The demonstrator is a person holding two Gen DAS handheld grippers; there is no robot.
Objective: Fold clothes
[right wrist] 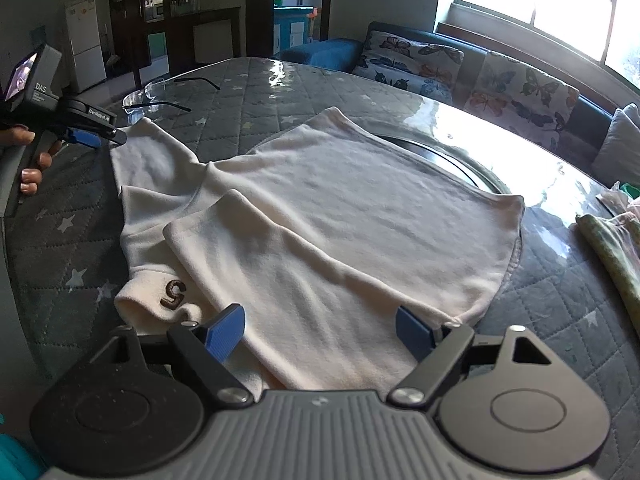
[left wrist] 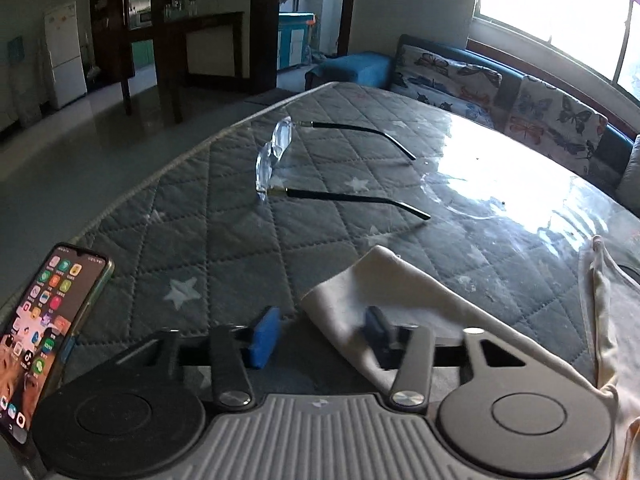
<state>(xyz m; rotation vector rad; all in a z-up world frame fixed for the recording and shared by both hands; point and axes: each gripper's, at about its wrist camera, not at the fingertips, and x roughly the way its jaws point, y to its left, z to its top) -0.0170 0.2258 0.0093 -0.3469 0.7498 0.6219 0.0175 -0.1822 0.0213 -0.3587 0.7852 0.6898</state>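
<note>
The right tool [right wrist: 320, 334] hovers spread wide over the cream shirt [right wrist: 320, 216] on the quilted table [right wrist: 72, 248].

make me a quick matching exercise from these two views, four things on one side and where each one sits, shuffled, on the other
Things:
1. cream long-sleeved shirt
2. clear rimless glasses with black arms
3. smartphone with lit screen
4. butterfly-print sofa cushions

Places:
A. mounted at the left gripper's left side
B. beyond the table's far edge, under the window
C. spread flat on the quilted grey table cover
D. arms open, on the cover beyond the shirt's sleeve

Pairs: 1-C, 2-D, 3-A, 4-B
</note>
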